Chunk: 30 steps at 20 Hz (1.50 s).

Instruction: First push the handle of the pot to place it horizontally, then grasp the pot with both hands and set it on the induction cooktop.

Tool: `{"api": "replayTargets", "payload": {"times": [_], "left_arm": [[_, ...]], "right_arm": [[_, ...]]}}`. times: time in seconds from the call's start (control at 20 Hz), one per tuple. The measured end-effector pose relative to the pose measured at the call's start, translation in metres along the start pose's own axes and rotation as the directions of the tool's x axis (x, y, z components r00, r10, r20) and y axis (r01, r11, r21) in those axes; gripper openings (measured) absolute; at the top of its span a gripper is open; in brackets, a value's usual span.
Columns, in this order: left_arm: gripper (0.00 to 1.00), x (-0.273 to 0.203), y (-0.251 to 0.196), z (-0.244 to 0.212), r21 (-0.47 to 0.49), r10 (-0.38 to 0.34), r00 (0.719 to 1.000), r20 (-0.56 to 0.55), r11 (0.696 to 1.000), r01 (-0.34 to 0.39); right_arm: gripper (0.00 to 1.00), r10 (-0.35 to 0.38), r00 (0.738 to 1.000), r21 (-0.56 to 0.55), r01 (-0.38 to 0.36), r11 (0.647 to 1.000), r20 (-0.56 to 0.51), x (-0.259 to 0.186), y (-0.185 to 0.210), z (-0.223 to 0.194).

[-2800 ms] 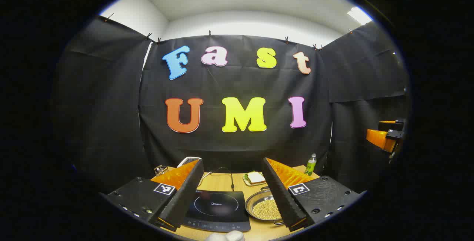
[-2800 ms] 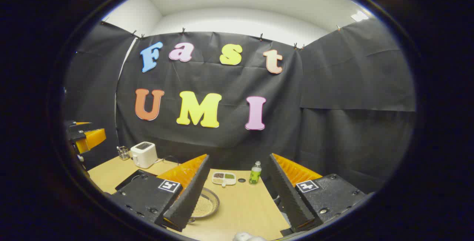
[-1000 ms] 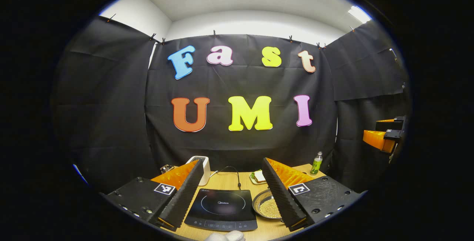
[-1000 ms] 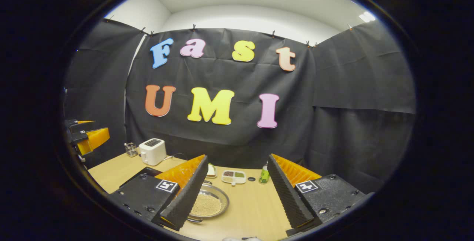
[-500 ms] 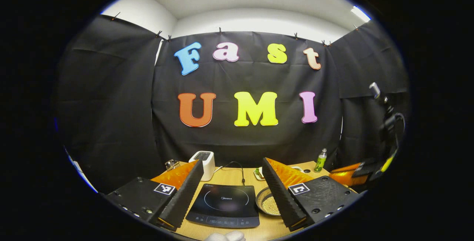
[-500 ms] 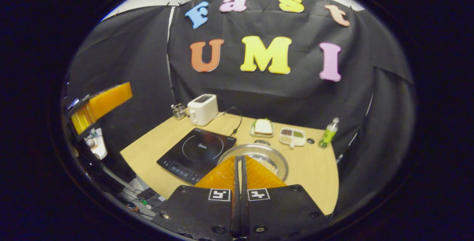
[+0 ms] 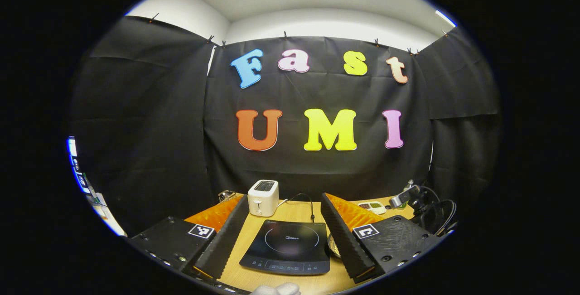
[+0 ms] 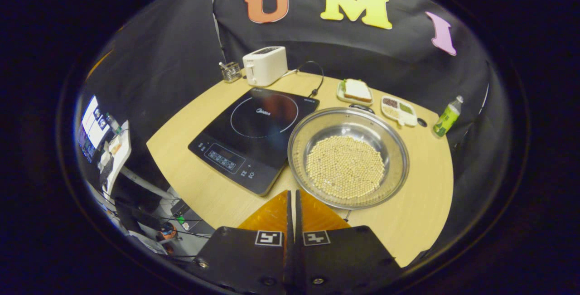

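In the right gripper view, the right tongs (image 8: 292,204) are pressed together on nothing, their tips just short of the pot (image 8: 348,157) of pale beads, which sits on the tabletop (image 8: 421,204) touching the induction cooktop (image 8: 253,132) at its 9 o'clock. Beyond, toward 11 o'clock, stands a white toaster (image 8: 265,65). In the left gripper view, the left tongs (image 7: 284,234) are spread wide above the cooktop.

Left gripper view low, level; right gripper view high, down; both share cooktop (image 7: 287,246).
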<state>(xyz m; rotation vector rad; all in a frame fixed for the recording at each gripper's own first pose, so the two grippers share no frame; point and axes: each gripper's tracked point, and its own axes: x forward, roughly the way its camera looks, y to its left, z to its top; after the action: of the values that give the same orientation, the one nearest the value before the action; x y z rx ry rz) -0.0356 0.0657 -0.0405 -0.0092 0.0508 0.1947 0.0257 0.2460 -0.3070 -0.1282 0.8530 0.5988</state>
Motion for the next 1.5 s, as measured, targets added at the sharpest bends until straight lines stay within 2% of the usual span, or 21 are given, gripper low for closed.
{"api": "replayTargets", "payload": {"times": [0.1,0.15,0.2,0.3,0.35,0.4,0.45,0.6,0.65,0.7,1.05,1.15,1.2,1.45,1.5], "left_arm": [[0.95,-0.002,0.003,-0.004,0.002,0.007,1.000,-0.007,1.000,-0.007],[0.84,-0.001,0.003,-0.006,0.001,0.008,1.000,-0.012,1.000,-0.008],[0.95,-0.001,0.004,-0.008,0.000,0.011,1.000,-0.018,1.000,-0.011],[0.95,-0.002,0.007,-0.009,-0.002,0.015,1.000,-0.026,1.000,-0.015],[0.95,-0.002,0.008,-0.009,0.000,0.018,0.999,-0.028,1.000,-0.018],[0.95,-0.001,0.010,-0.010,0.003,0.019,0.999,-0.031,1.000,-0.019],[0.95,-0.002,0.012,-0.010,0.007,0.024,0.999,-0.030,1.000,-0.023],[0.95,-0.002,0.017,-0.014,0.016,0.032,0.999,-0.041,0.999,-0.031],[0.95,-0.002,0.019,-0.015,0.017,0.035,0.998,-0.044,0.999,-0.034],[0.95,-0.002,0.020,-0.016,0.017,0.037,0.998,-0.047,0.999,-0.036],[0.95,-0.001,0.018,-0.019,0.024,0.031,0.998,-0.052,0.999,-0.030],[0.95,0.001,0.017,-0.017,0.021,0.027,0.998,-0.050,0.999,-0.026],[0.95,0.001,0.015,-0.018,0.023,0.025,0.998,-0.051,0.999,-0.024],[0.95,0.003,0.008,-0.019,0.030,0.010,0.999,-0.047,1.000,-0.009],[0.95,0.003,0.006,-0.020,0.031,0.007,0.999,-0.050,0.999,-0.006]], "right_arm": [[0.04,0.003,0.999,0.001,-0.003,1.000,-0.047,0.016,0.002,-0.011],[0.04,-0.003,0.998,-0.006,0.002,1.000,-0.069,0.026,0.001,-0.015],[0.04,-0.007,0.996,-0.007,0.006,1.000,-0.093,0.034,0.000,-0.018],[0.04,-0.011,0.992,-0.005,0.010,1.000,-0.126,0.048,-0.001,-0.026],[0.00,-0.017,0.990,-0.001,0.017,1.000,-0.138,0.053,-0.003,-0.030],[0.04,-0.023,0.989,0.004,0.024,1.000,-0.148,0.057,-0.005,-0.032],[0.00,-0.036,0.987,0.009,0.038,0.999,-0.156,0.061,-0.010,-0.035],[0.00,-0.023,0.986,0.032,0.029,0.999,-0.164,0.069,-0.011,-0.039],[0.04,-0.027,0.987,0.027,0.031,0.999,-0.161,0.067,-0.011,-0.038],[0.00,-0.031,0.987,0.020,0.035,0.999,-0.160,0.066,-0.012,-0.039],[0.00,-0.047,0.985,0.029,0.052,0.998,-0.166,0.067,-0.025,-0.049],[0.04,-0.051,0.983,0.034,0.058,0.998,-0.173,0.066,-0.031,-0.054],[0.00,-0.056,0.983,0.037,0.064,0.997,-0.175,0.064,-0.035,-0.056],[0.00,-0.100,0.979,0.057,0.111,0.992,-0.175,0.052,-0.061,-0.069],[0.04,-0.105,0.979,0.067,0.118,0.991,-0.176,0.051,-0.067,-0.070]]}}
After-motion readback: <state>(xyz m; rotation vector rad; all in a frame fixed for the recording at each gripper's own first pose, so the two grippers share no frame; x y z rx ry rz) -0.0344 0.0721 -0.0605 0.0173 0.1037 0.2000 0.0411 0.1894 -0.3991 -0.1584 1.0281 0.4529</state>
